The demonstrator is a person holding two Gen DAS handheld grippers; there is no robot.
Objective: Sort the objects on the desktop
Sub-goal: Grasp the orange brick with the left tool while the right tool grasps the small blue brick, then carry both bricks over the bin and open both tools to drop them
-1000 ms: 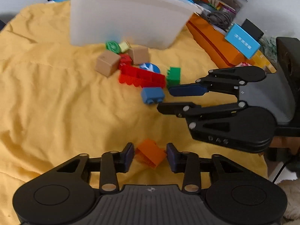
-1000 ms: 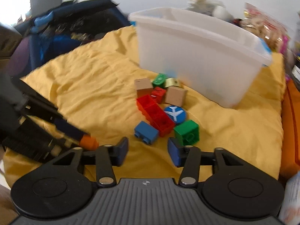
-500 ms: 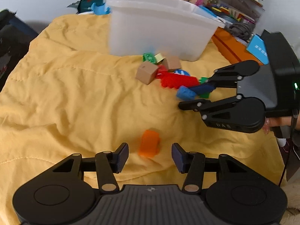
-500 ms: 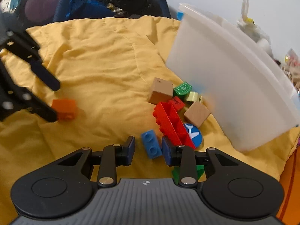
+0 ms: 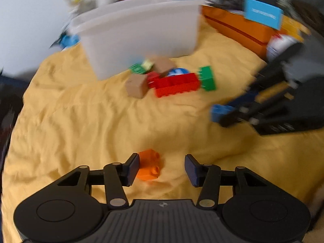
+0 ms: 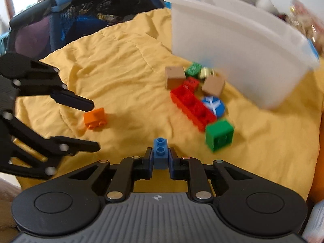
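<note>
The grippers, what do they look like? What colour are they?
Both are black plastic. The left gripper and right gripper each have two round discs, a grey ribbed middle with a tiny round logo, silver pins on jointed bars, and dark blue pads on the fingers.

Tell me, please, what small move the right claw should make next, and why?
Probably carry the blue brick up and over to the white bin and release it there. The right claw is shut on that brick, lifted off the yellow cloth, while the left claw hangs open beside the orange brick.
</note>
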